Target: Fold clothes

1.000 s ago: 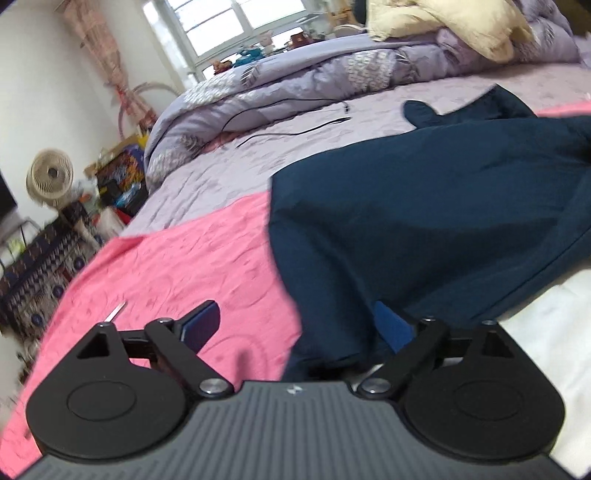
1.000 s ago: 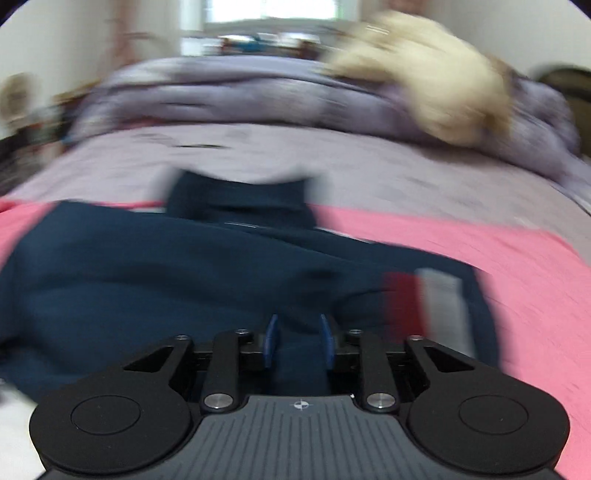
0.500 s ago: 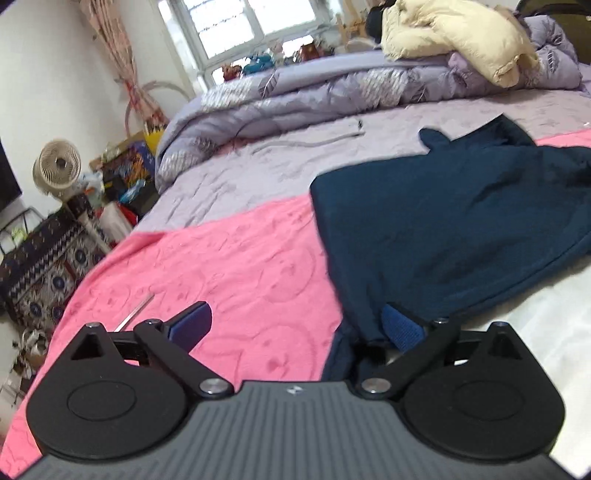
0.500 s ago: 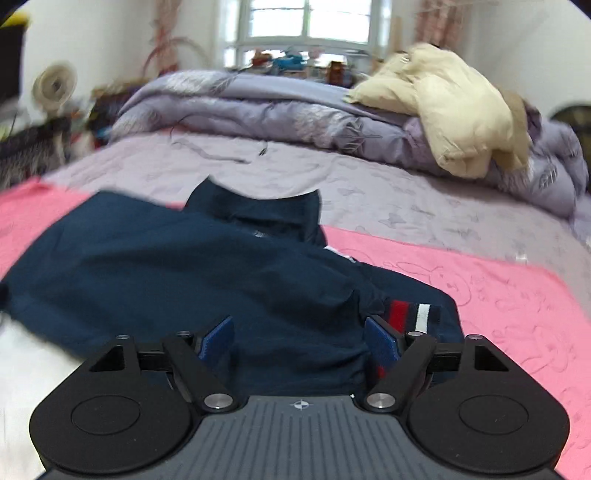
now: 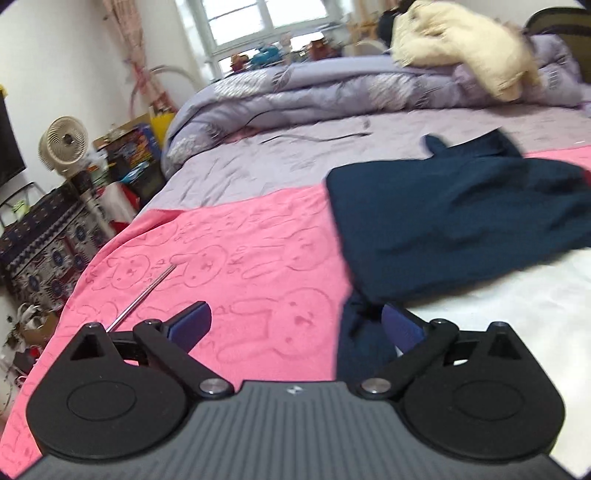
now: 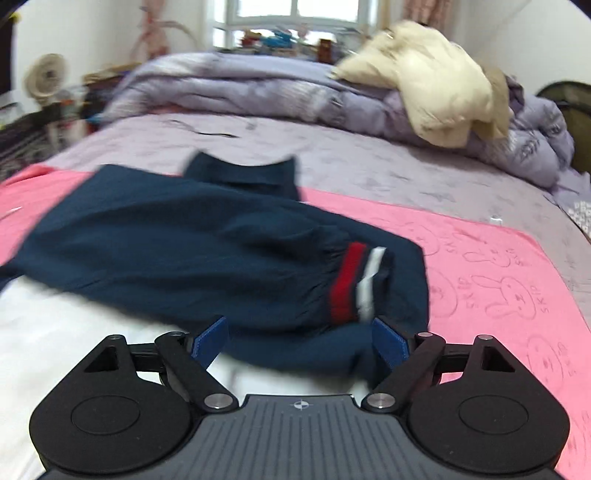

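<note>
Right gripper (image 6: pixel 299 341): jaws spread wide and opening; blue pads (image 6: pixel 209 339) stand clear on either side of the near hem of the navy jacket (image 6: pixel 192 254), pressing on nothing
Left gripper (image 5: pixel 293 326): jaws spread wide, nothing clamped; the right blue pad (image 5: pixel 400 326) sits just beside a hanging corner of the jacket, contact uncertain; the left pad hovers over the pink blanket (image 5: pixel 258 266)
Navy jacket: lies folded across the bed, partly on the pink blanket and partly on a white sheet (image 6: pixel 55 332); collar (image 6: pixel 242 173) points toward the far side, reaching onto the lilac bedspread (image 6: pixel 369 162)
Sleeve cuff (image 6: pixel 360 282): red and white bands; laid over the jacket body, near the right gripper's right pad
Pink blanket: embossed with rabbit figures; flanks the jacket on both sides
Thin metal rod (image 5: pixel 142 295): lies on the pink blanket, left of the left gripper
Black cable (image 5: pixel 314 138): lies on the lilac bedspread beyond the jacket
Lilac quilt (image 6: pixel 229 88): bunched along the far edge of the bed; a cream garment (image 6: pixel 436 81) heaped on top
Room, left side: white desk fan (image 5: pixel 63 146) above cluttered boxes; window (image 5: pixel 266 18) behind the quilt; both views blurred
</note>
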Tool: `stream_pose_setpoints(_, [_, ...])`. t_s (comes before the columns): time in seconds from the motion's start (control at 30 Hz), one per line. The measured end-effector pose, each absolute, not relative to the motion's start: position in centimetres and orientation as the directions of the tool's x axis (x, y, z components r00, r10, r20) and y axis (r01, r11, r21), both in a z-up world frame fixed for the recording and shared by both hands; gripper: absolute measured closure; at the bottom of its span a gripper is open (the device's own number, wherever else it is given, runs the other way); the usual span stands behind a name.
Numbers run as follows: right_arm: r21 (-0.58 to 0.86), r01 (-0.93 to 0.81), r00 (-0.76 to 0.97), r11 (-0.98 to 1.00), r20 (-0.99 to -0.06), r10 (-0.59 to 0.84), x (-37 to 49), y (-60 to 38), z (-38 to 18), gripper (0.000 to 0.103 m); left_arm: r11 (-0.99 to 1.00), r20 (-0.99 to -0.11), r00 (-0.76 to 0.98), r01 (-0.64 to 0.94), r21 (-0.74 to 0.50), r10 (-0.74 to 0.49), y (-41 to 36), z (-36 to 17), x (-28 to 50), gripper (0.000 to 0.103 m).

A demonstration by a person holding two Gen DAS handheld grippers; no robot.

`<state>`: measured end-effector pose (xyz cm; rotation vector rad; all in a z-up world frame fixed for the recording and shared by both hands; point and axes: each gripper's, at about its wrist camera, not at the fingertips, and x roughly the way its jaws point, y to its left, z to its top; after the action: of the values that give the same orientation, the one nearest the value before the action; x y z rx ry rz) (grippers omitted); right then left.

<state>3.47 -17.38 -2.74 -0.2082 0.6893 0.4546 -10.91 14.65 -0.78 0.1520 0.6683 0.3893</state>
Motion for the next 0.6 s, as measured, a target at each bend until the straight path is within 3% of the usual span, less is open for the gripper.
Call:
stream_pose_setpoints(0.13, [-0.019, -0.540, 0.643, 0.841, -0.654, 0.398, -4.6, -19.0, -1.3, 0.011, 0.938, -0.595, 0.726, -0.239, 0.250, 0.344, 12.0, 0.3, -15.8, 0.002])
stream_pose_setpoints(0.43, [-0.157, -0.669, 0.556, 0.726, -0.754, 0.350, -21.2, -19.9, -3.0, 0.010, 0.952, -0.659, 0.697, -0.120, 0.282, 0.283, 6.8, -1.6, -27.5, 0.002])
stream_pose_setpoints(0.6, [-0.227, -0.737, 0.517, 0.636, -0.796, 0.315, -24.8, -17.1, -5.6, 0.010, 0.949, -0.694, 0.668, -0.058, 0.310, 0.268, 5.2, -2.8, -30.9, 0.002])
